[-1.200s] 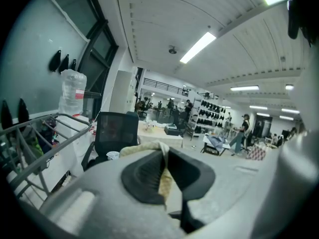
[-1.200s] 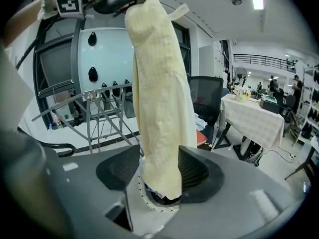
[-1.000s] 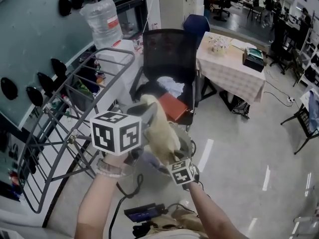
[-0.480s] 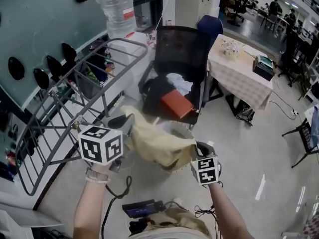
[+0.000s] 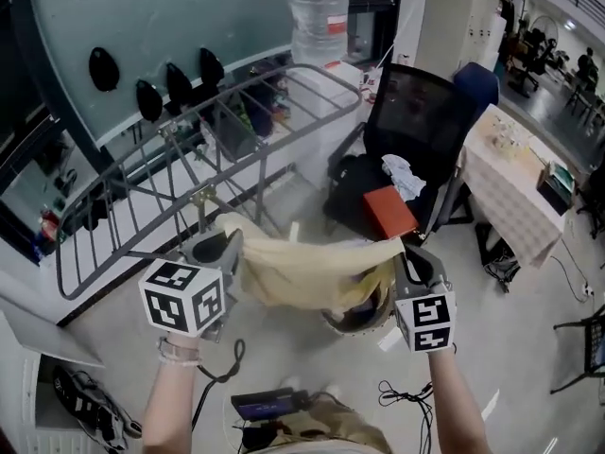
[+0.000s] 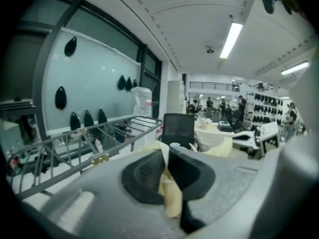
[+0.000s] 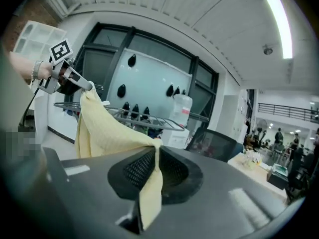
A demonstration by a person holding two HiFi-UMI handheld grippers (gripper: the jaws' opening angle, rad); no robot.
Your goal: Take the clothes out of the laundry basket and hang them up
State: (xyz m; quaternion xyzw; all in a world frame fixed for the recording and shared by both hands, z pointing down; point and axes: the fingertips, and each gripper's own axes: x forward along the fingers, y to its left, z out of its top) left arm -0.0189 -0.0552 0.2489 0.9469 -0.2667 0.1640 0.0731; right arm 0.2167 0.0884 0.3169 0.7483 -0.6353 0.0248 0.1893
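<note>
A pale yellow cloth [image 5: 302, 274] hangs stretched between my two grippers above the laundry basket [image 5: 357, 320], whose rim shows just below it. My left gripper [image 5: 225, 250] is shut on the cloth's left corner, close to the grey drying rack [image 5: 189, 173]. My right gripper [image 5: 406, 258] is shut on the right corner. In the left gripper view the cloth [image 6: 172, 198] is pinched in the left gripper [image 6: 167, 169]. In the right gripper view the cloth [image 7: 104, 128] runs from the right gripper [image 7: 155, 164] across to the left gripper [image 7: 75, 81].
A black office chair [image 5: 416, 112] with clothes and a red box [image 5: 389, 211] stands behind the basket. A water bottle [image 5: 321, 22] sits beyond the rack. At right is a table with a checked cover [image 5: 515, 173]. Cables and a device [image 5: 269, 405] lie at my feet.
Both grippers have risen and moved apart, so the bunched cloth is now spread wide between them. The left gripper has swung towards the rack.
</note>
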